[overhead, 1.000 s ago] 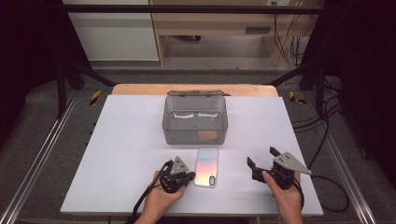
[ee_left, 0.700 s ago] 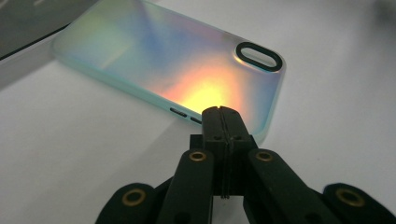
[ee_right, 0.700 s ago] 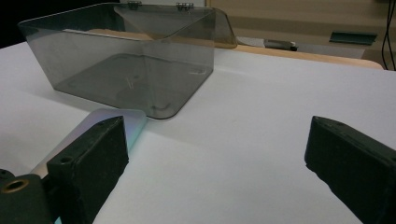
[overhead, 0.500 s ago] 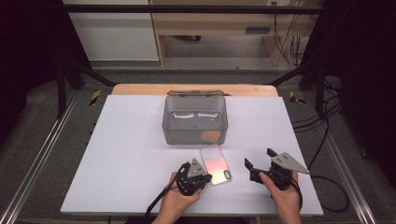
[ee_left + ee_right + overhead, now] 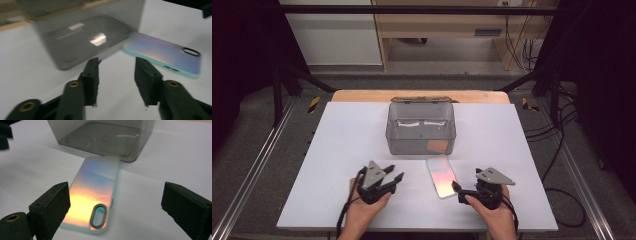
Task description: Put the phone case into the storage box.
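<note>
An iridescent phone case (image 5: 441, 176) with a mint rim lies flat on the white table, just in front of a grey see-through box (image 5: 421, 127). My left gripper (image 5: 395, 173) stands open to the left of the case and apart from it. In the left gripper view the gripper (image 5: 117, 65) has nothing between its jaws, with the case (image 5: 162, 53) to its right and the box (image 5: 82, 37) behind. My right gripper (image 5: 458, 191) is open at the case's near end. In the right gripper view its wide jaws (image 5: 116, 195) flank the camera-hole end of the case (image 5: 96, 192).
The box (image 5: 102, 135) holds a small orange-brown piece (image 5: 437, 146) and some white things (image 5: 419, 123). The white table (image 5: 337, 145) has bare room to the left and right of the box. Cables (image 5: 562, 150) hang off the right side.
The left gripper nudged the case to the right and tilted it, then drew back to the left, open. The right gripper moved left up to the case's near end.
</note>
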Demonstrator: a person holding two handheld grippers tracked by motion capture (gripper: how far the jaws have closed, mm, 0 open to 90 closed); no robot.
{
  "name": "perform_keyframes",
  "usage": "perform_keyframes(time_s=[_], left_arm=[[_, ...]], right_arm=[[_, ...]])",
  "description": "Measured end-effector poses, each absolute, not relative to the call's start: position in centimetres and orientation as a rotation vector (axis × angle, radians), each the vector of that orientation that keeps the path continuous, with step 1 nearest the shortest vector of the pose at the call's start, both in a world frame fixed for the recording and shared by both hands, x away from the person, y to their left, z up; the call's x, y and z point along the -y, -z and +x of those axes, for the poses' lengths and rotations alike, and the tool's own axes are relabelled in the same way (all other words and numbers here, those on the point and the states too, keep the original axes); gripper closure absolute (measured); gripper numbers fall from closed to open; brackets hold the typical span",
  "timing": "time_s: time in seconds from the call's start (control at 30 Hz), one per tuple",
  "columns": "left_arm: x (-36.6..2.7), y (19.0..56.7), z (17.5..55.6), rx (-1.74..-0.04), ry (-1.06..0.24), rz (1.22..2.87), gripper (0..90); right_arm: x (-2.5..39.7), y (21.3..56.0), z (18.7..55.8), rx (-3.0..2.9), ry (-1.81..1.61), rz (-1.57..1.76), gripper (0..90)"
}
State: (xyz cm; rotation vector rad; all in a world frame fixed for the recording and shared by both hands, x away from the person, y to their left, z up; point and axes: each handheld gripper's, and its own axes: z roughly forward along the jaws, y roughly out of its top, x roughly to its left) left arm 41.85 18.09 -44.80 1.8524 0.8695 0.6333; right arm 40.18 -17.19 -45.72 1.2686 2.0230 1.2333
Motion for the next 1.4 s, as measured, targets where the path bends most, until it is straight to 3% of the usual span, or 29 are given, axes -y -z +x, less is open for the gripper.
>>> perform_keyframes(time_s=[0.17, 0.3, 0.53, 1.03, 1.4], left_arm=[[-22.6, 44.8, 42.5, -0.990, -0.703, 1.678, 12.6], [-23.5, 44.9, 42.6, -1.004, -0.721, 1.657, 4.9], [-23.8, 45.1, 42.4, -1.029, -0.718, 1.615, 5.0], [-24.3, 44.5, 41.9, -1.042, -0.688, 1.546, 6.0], [-24.3, 42.2, 41.6, -1.017, -0.666, 1.458, 5.7]], right_arm=[[14.3, 46.8, 40.6, -2.119, -1.143, 1.301, 9.3], [13.0, 47.4, 40.8, -2.163, -1.088, 1.318, 10.3], [11.2, 48.9, 41.6, -2.193, -0.961, 1.343, 11.3], [11.4, 48.5, 41.3, -2.227, -0.920, 1.331, 17.5], [10.5, 45.7, 38.9, -2.188, -1.080, 1.147, 17.6]])
